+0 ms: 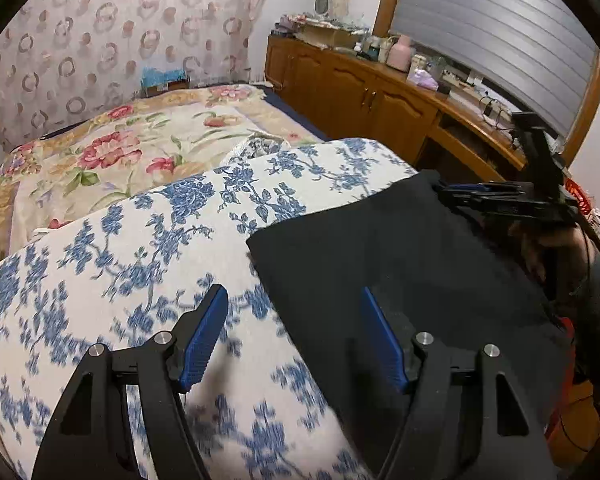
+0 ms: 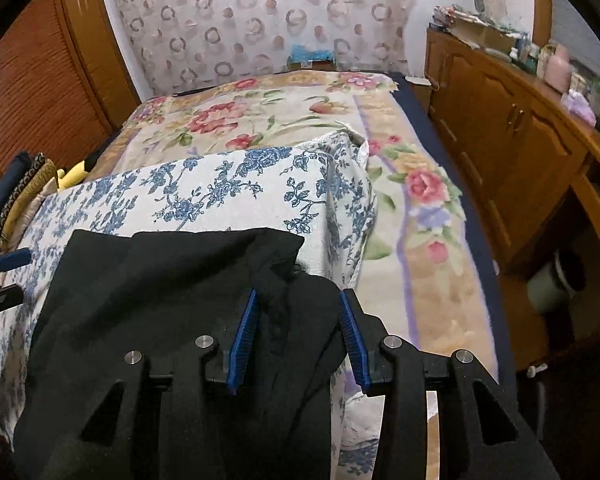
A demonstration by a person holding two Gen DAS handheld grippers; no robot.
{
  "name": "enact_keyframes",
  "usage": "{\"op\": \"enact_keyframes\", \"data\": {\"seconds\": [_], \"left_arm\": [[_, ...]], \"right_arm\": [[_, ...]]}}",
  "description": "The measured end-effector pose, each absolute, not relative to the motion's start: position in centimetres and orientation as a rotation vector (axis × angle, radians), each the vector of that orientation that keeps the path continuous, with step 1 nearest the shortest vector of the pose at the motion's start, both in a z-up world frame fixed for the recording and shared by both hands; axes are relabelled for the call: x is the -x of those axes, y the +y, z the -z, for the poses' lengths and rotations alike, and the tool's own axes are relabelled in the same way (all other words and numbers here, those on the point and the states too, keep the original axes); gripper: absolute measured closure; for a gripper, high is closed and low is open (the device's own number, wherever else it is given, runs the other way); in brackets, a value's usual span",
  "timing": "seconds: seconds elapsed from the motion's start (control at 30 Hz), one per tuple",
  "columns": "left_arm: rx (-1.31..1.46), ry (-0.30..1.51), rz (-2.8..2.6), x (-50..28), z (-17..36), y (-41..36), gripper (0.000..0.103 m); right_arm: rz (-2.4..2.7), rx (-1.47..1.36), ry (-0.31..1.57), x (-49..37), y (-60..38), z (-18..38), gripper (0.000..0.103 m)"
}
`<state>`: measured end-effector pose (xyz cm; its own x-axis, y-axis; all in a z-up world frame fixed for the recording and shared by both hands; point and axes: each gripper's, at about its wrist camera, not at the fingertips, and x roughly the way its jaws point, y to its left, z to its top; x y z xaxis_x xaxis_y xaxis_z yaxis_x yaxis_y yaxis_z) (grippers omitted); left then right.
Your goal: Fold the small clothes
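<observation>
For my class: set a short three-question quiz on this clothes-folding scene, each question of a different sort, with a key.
1. True or false: the black garment lies on the blue-flowered cushion.
2. Which gripper has black cloth between its jaws? A) left gripper B) right gripper C) neither
3. Fill in: the chest beside the bed is made of ____.

Key:
1. True.
2. B: a fold of the garment runs between the right gripper's jaws, which stand apart and do not press it. The left gripper is open, straddling the garment's edge over the cushion.
3. Wood: the wooden chest.
</observation>
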<state>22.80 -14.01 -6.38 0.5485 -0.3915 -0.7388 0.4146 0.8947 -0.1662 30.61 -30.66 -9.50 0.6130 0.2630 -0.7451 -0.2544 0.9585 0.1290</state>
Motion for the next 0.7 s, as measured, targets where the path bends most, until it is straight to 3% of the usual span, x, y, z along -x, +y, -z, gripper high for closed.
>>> {"op": "enact_keyframes", "data": {"seconds": [0.07,0.3,0.7], "left_arm": [[-0.025,0.883,0.474,-23.7,6.8,-14.4,0.033],[-0.009,0.925,0.461,-25.9,8.2,-14.8,0.033],[-0.007,0.941,0.475,-26.9,8.7,-15.0,0.035]], "right_arm": [[-0.310,-0.021,0.861,-30.7,-30.7,9.8,0.060],[-0.307,-0.051,0.871,-30.9,-31.1,10.2,0.043],[-0.362,-0.084,0.883,-30.5,-30.7,9.7,0.043]]}}
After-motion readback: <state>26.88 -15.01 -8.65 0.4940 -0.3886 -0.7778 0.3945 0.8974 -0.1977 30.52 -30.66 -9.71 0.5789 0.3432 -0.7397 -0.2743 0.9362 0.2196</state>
